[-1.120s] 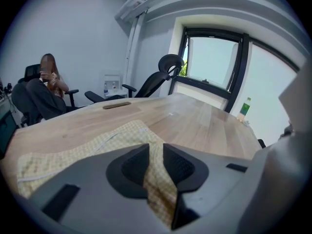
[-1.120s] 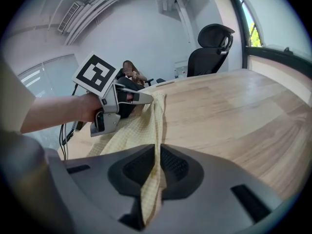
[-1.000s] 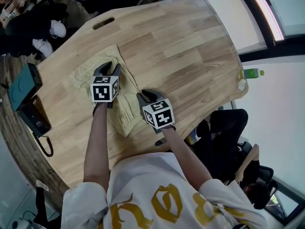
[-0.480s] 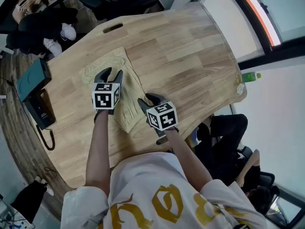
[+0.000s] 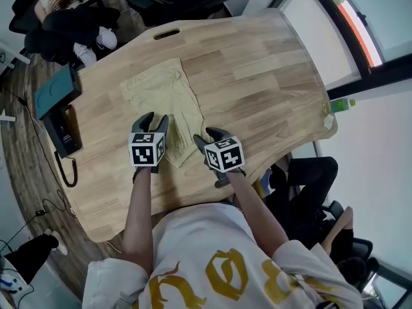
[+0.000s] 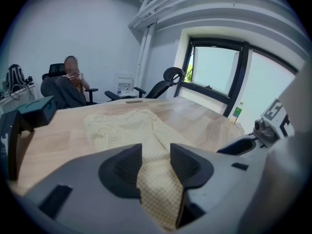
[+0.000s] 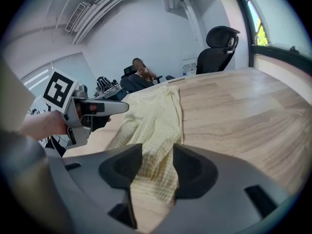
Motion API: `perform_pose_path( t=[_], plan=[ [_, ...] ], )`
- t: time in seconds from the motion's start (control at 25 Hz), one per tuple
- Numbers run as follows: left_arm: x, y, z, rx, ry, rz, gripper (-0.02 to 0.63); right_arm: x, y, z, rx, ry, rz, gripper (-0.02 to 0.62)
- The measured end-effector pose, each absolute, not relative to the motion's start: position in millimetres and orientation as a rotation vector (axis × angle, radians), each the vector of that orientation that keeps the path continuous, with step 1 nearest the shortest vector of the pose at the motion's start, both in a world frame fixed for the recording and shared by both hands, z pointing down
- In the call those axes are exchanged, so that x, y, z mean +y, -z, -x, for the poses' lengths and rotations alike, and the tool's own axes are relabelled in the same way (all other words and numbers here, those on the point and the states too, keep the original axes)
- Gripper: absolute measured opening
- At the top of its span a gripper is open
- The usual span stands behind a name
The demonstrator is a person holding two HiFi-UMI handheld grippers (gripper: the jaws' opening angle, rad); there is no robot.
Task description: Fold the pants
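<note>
Wooden table in an office room, windows along the right side.

Item 1, pants: pale yellow check cloth, already folded narrow, lying flat on the table as a long strip. It runs from the far left part of the table down to the edge nearest the person. The strip is laid out straight, probably so the next fold can be taken end over end.

Item 2, left gripper: set at the left side of the near end of the pants. Its jaws have just been opening and stand wide apart. Cloth shows in the gap, but the pads do not press on it.

Item 3, right gripper: set at the right side of the same end. Its jaws have just been opening and are likewise spread, with the hem visible between them, unpinched. The two sit level with each other, which suggests a release after smoothing or setting down that end.

Item 4, surroundings: teal box and black device with a cord at the left edge, green bottle at the right edge, seated person beyond the far corner.

Change noted: a second ago both grippers sat further up the strip, the left one over its middle. Both have drawn back toward the person to the near end.
</note>
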State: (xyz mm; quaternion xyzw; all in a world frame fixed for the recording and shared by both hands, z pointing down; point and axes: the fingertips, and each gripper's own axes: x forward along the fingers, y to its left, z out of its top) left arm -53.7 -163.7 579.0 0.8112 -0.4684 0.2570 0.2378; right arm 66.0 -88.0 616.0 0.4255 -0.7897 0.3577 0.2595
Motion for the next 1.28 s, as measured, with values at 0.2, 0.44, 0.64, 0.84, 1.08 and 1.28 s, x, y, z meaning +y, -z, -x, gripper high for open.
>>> perform_pose_path(
  t=[0.2, 0.44, 0.64, 0.84, 1.08, 1.28],
  plan=[
    [-129, -588, 64, -1.277, -0.713, -2.183, 0.173, -79, -621, -71, -2.114, -0.977, -1.172, 0.192],
    [-104, -594, 68, -1.264, -0.714, -2.159, 0.173, -79, -620, -77, -2.101, -0.962, -1.198, 0.198],
    [-81, -599, 67, -1.209, -0.733, -2.125, 0.173, -74, -618, -77, -2.095, -0.964, -1.202, 0.199],
    [-55, -611, 58, -1.128, -0.782, -2.104, 0.173, -68, -629, -77, -2.067, -0.971, -1.193, 0.199],
    [-27, -628, 47, -1.025, -0.833, -2.005, 0.175, -63, -644, -82, -2.040, -1.010, -1.192, 0.199],
    [-16, -633, 40, -0.973, -0.814, -1.956, 0.173, -62, -650, -83, -2.017, -1.017, -1.189, 0.199]
  ],
)
